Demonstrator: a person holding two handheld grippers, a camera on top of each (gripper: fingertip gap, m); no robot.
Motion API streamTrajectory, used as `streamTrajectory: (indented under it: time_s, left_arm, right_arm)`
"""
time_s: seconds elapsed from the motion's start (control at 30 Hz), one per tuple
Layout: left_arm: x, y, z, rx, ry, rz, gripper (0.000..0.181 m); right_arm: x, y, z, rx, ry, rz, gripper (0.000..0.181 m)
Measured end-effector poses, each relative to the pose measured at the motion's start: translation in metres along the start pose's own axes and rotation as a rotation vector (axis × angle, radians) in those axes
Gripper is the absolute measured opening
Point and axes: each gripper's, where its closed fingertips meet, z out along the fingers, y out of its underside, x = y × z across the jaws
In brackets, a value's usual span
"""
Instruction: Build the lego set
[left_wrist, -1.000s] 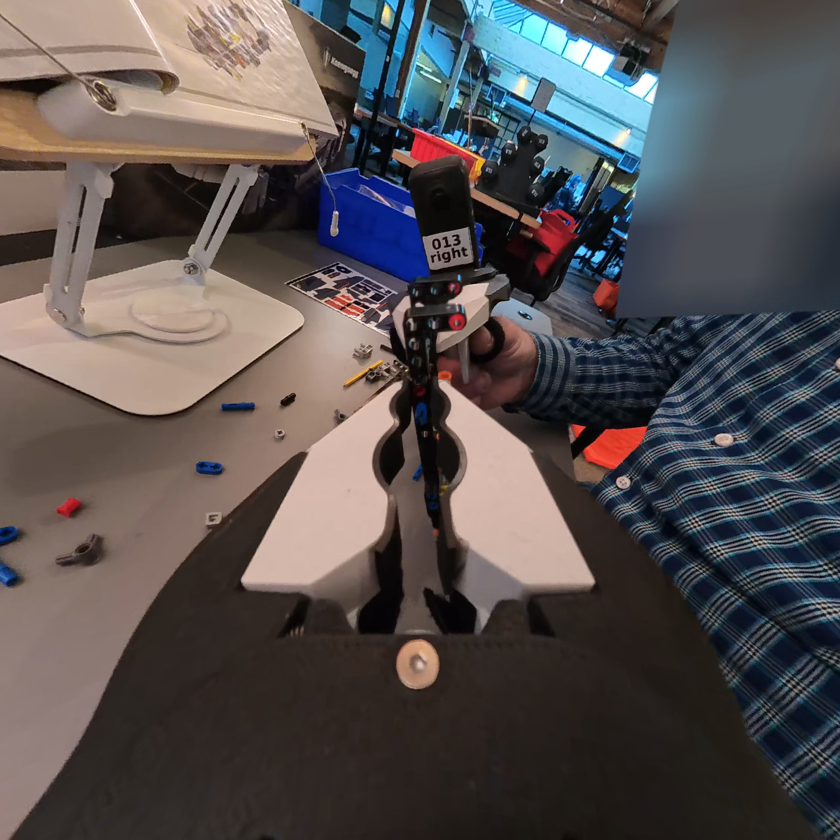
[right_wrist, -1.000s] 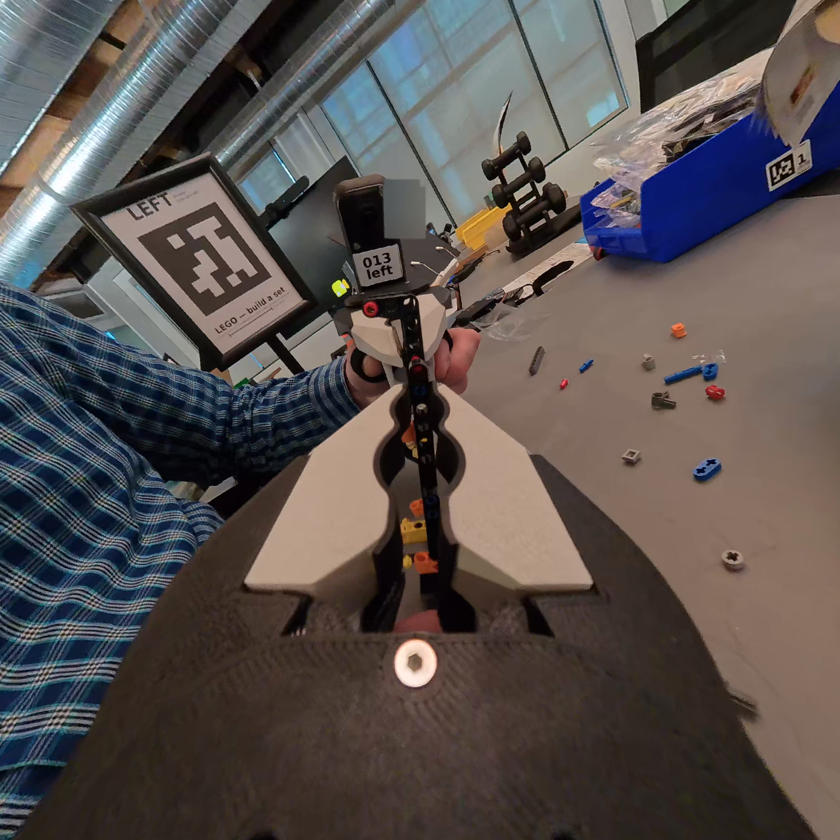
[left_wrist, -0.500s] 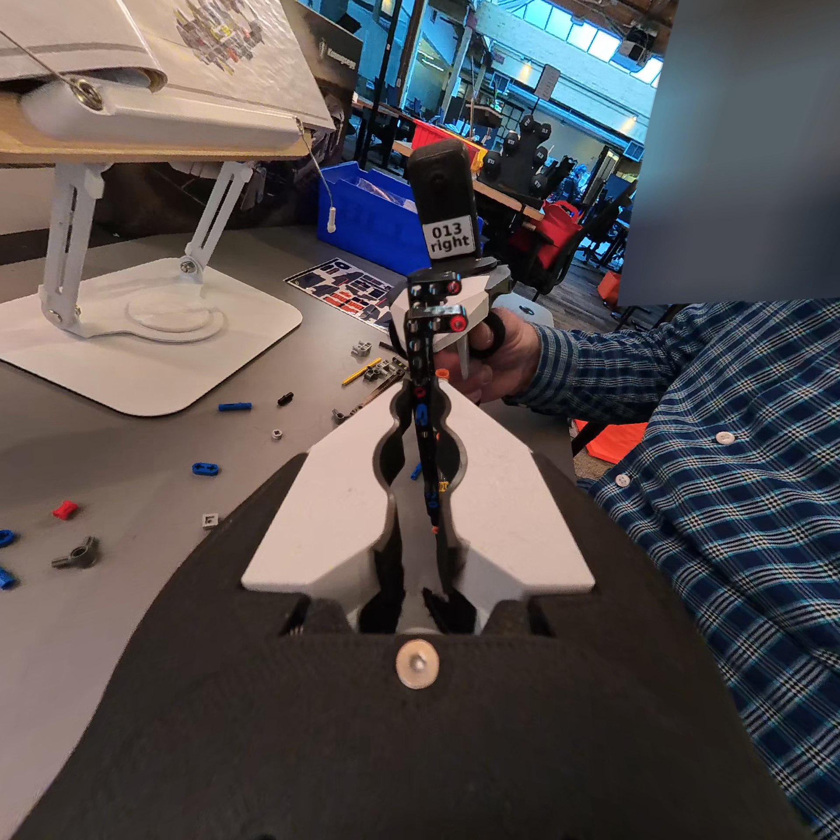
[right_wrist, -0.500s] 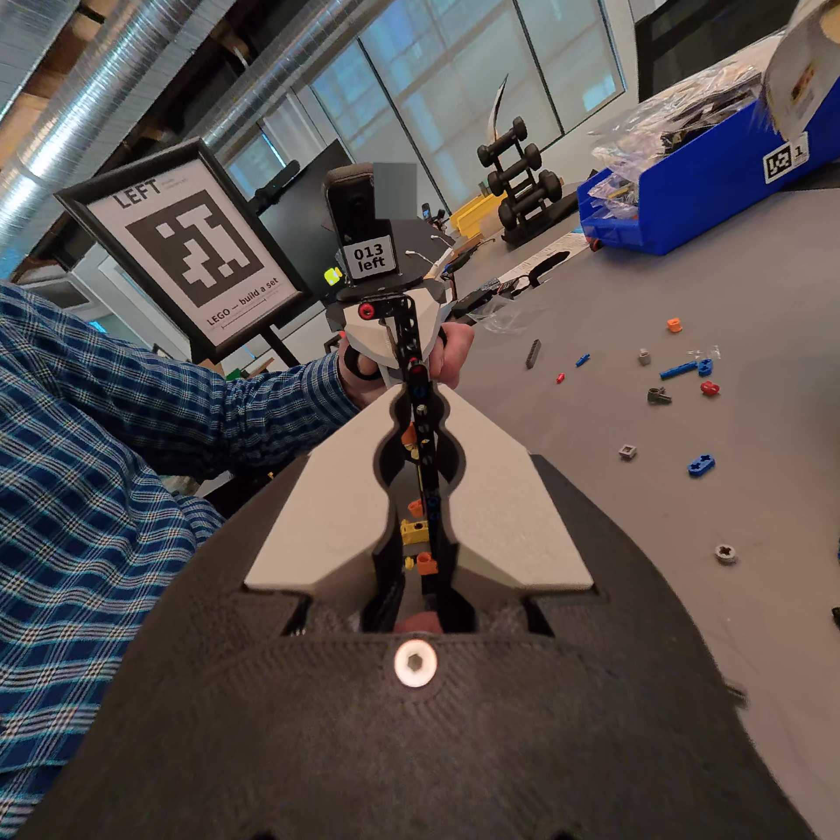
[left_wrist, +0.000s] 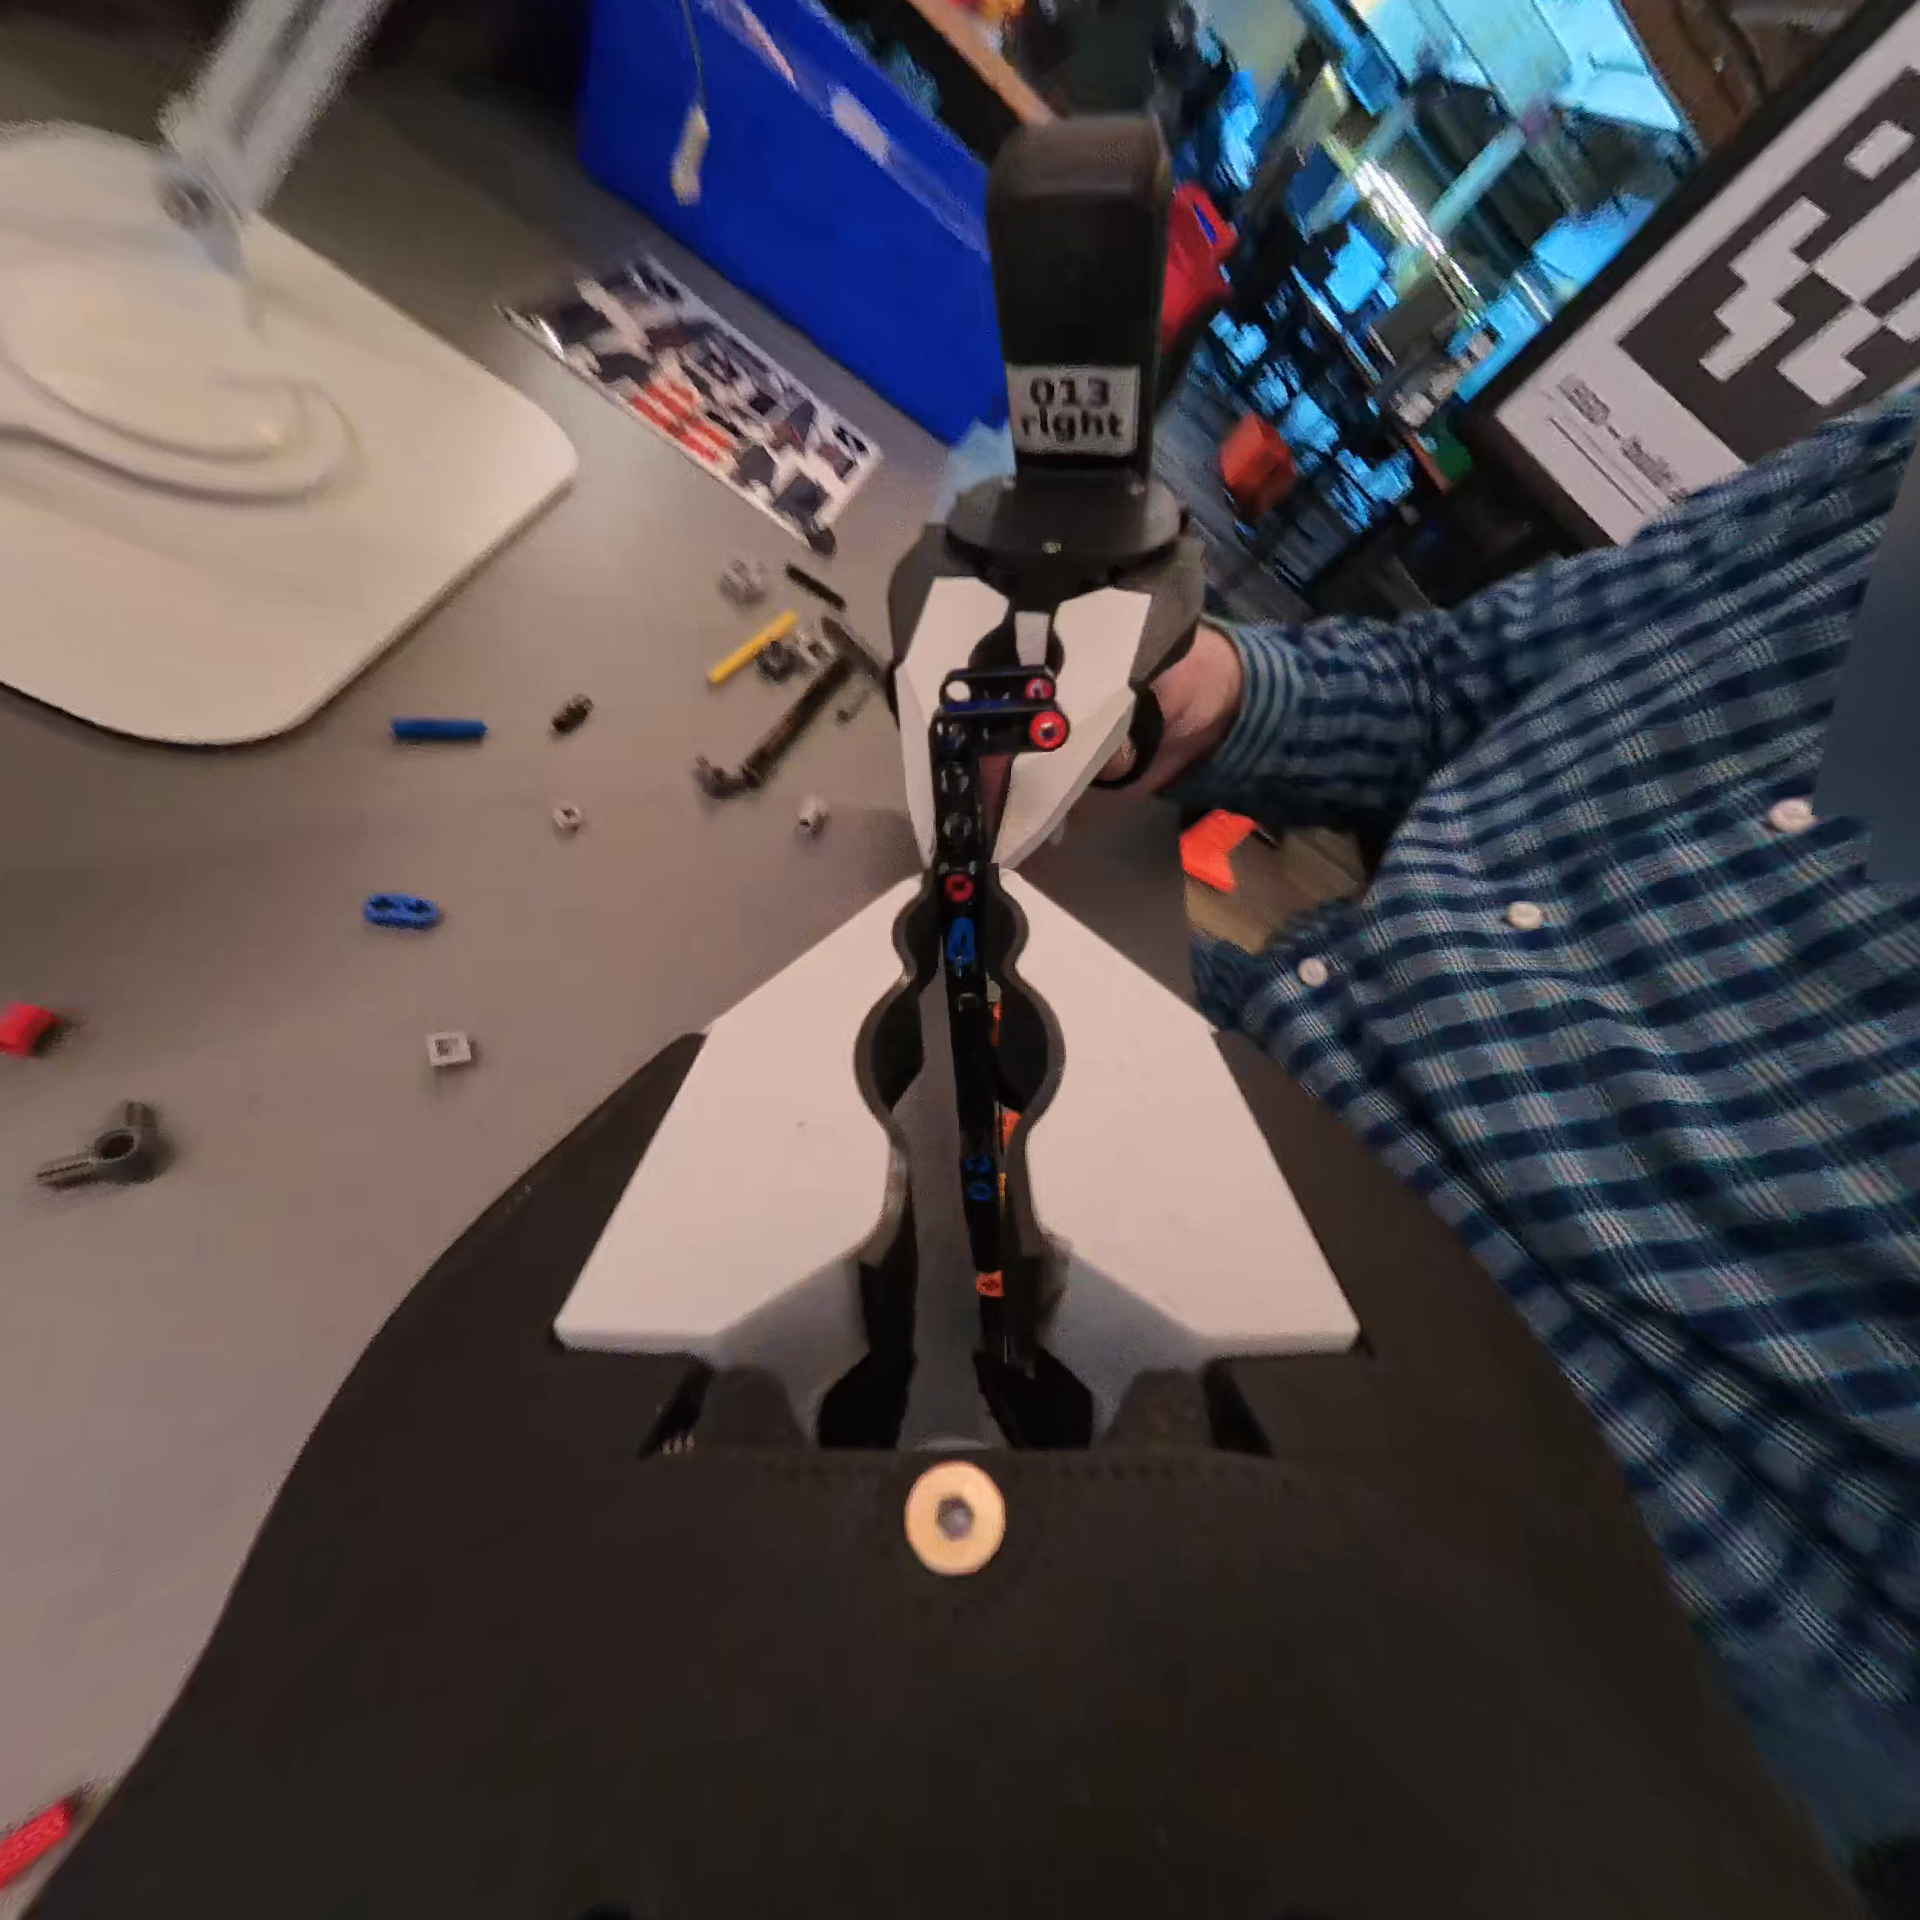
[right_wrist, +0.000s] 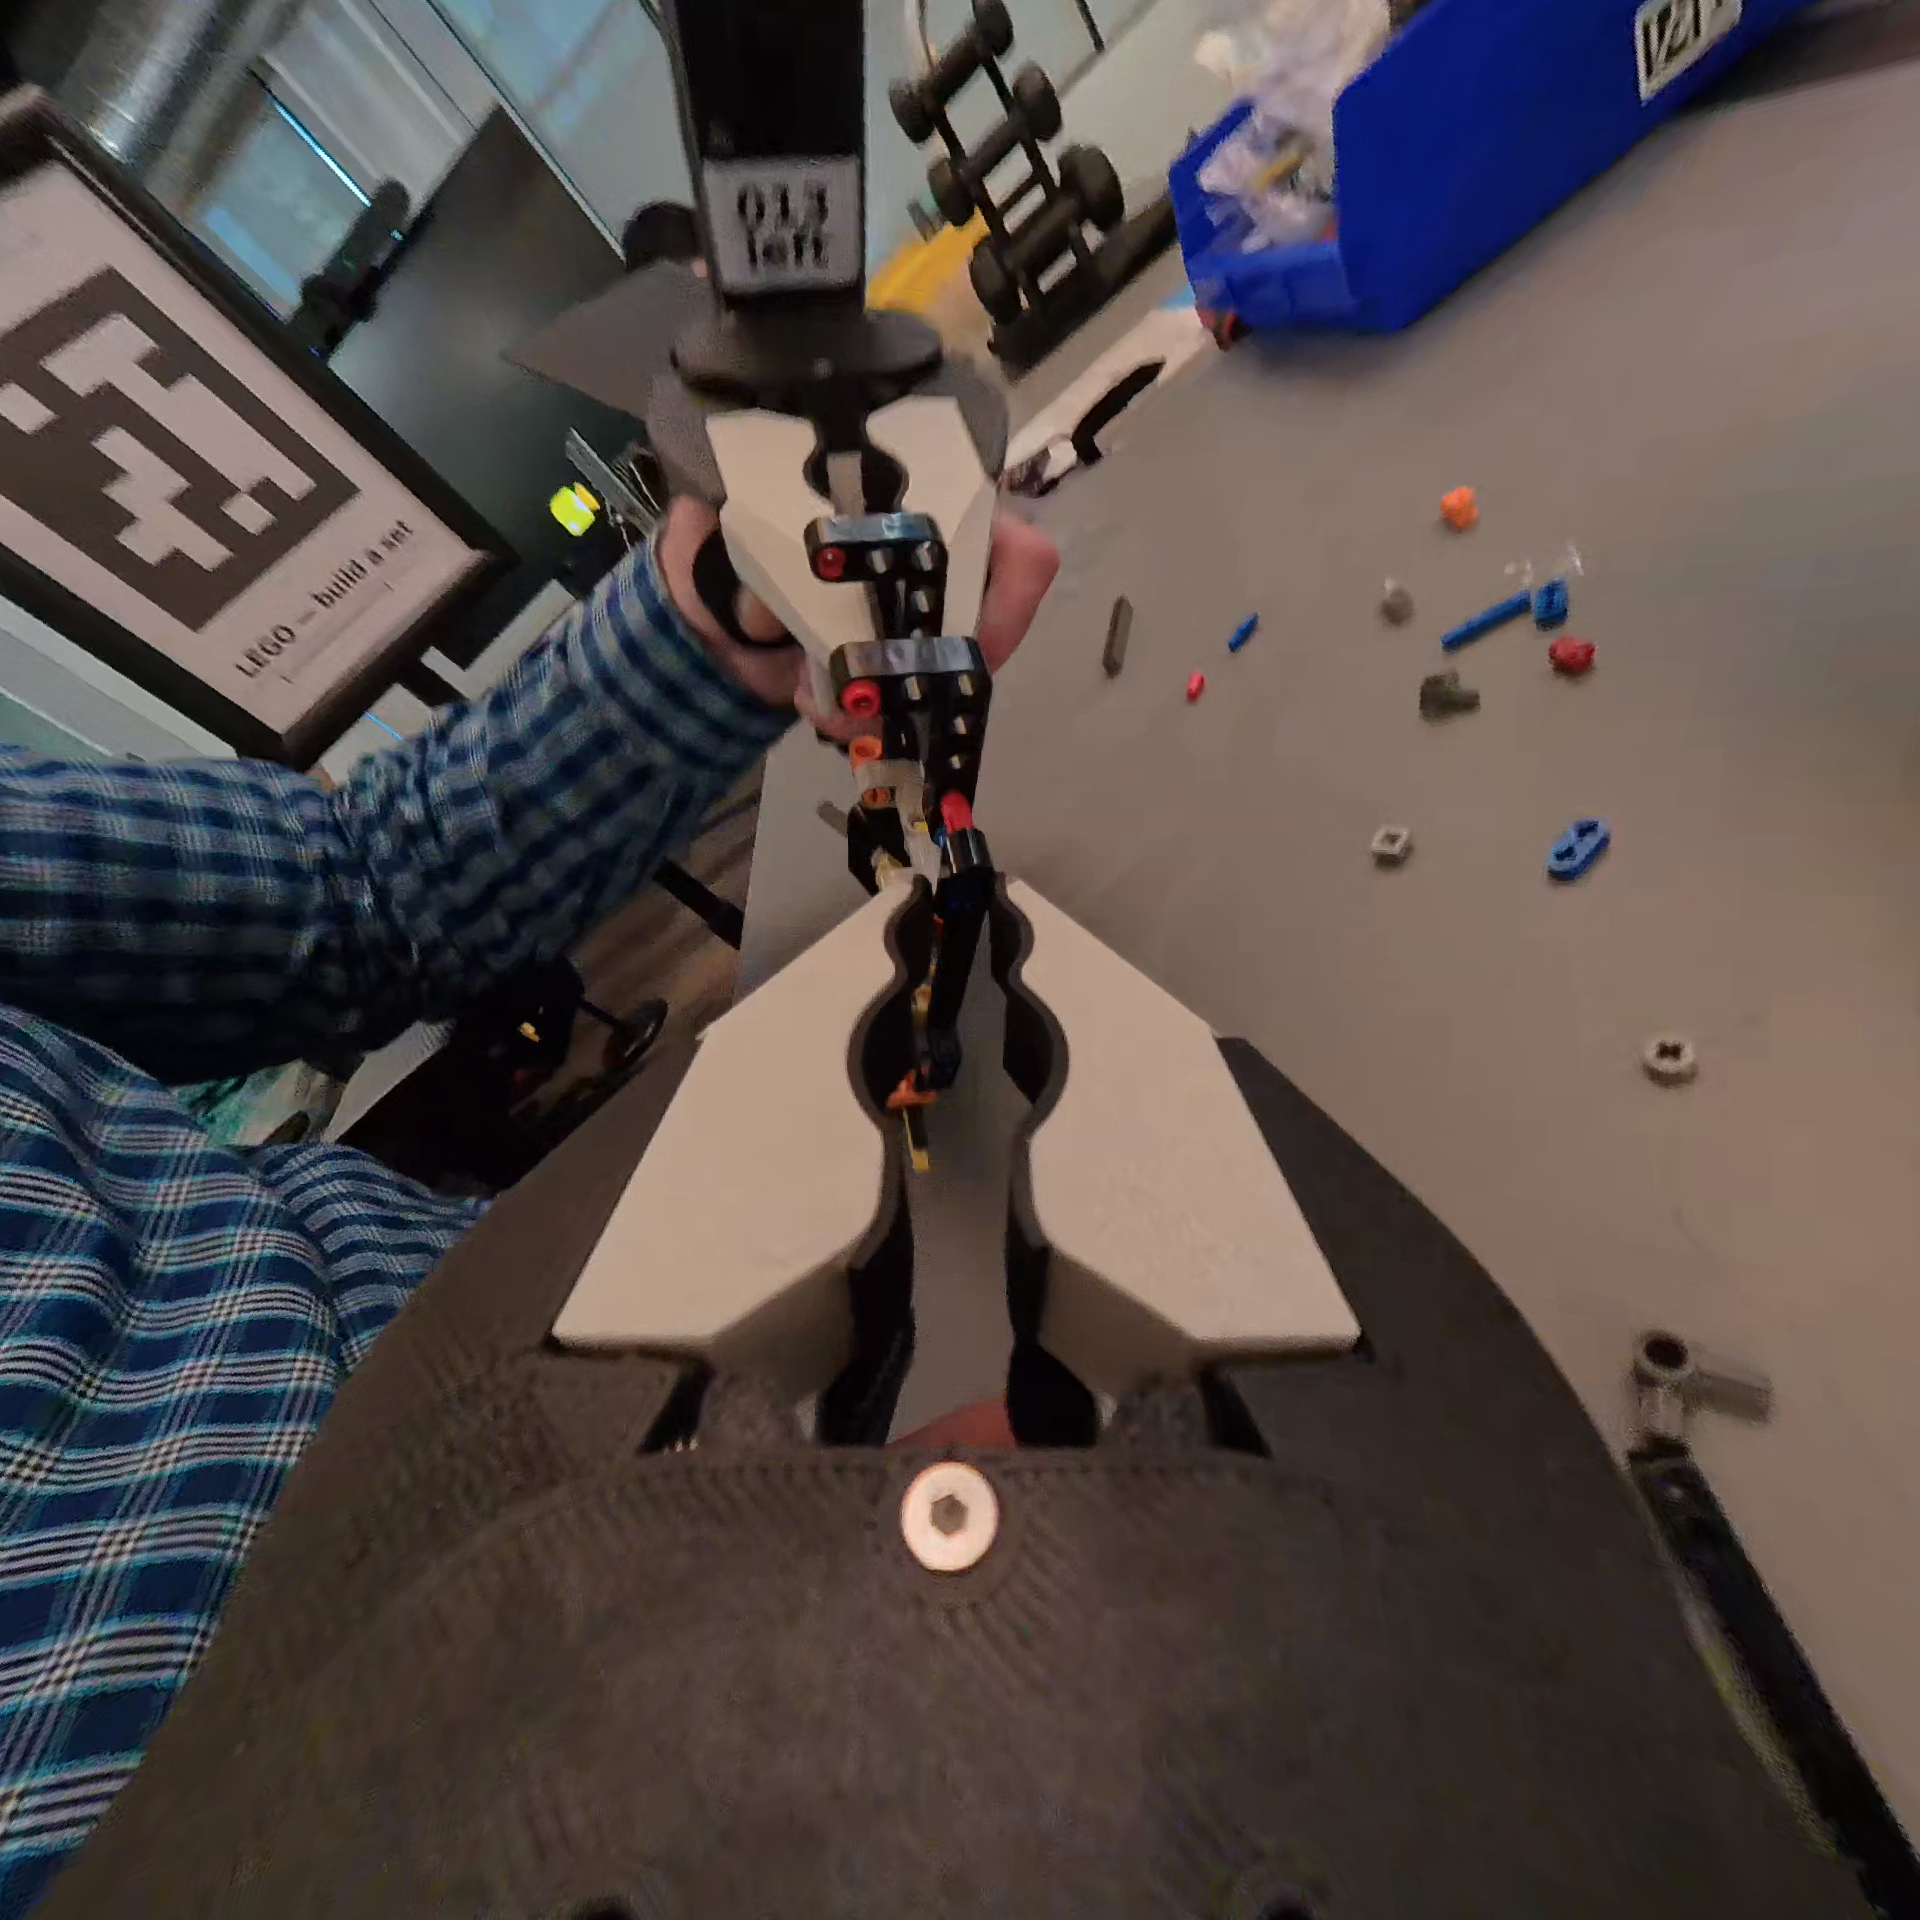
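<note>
— Grey bench (left_wrist: 260, 935), loose pieces. The claws?
— Left claw (left_wrist: 961, 904) and right claw (right_wrist: 951, 899) each pinch an end of the black lego assembly (left_wrist: 961, 831) (nearly closed), its length spanning between them, above the bench.

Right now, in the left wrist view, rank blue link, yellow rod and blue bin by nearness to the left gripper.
1. Blue link, left of the left gripper.
2. Yellow rod, ahead-left.
3. Blue bin, far back.
</note>
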Motion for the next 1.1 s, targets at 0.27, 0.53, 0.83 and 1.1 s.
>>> streamTrajectory:
  time_s: [0.27,0.53,0.83,1.1]
  left_arm:
    - [-0.019,0.051,0.024,-0.503,0.207,-0.094,0.007]
    - [-0.046,0.095,0.044,-0.827,0.073,0.081,0.02]
    - [-0.05,0.088,0.043,-0.733,-0.167,0.196,0.058]
    - [-0.023,0.088,0.041,-0.551,-0.586,0.236,0.101]
  right_arm:
    - [0.019,0.056,0.001,-0.247,0.171,-0.117,0.027]
    - [0.024,0.078,-0.017,-0.421,0.25,-0.487,0.043]
    - [0.031,0.067,-0.021,-0.491,0.211,-0.688,0.055]
    - [0.033,0.069,-0.006,-0.588,0.04,-0.85,0.065]
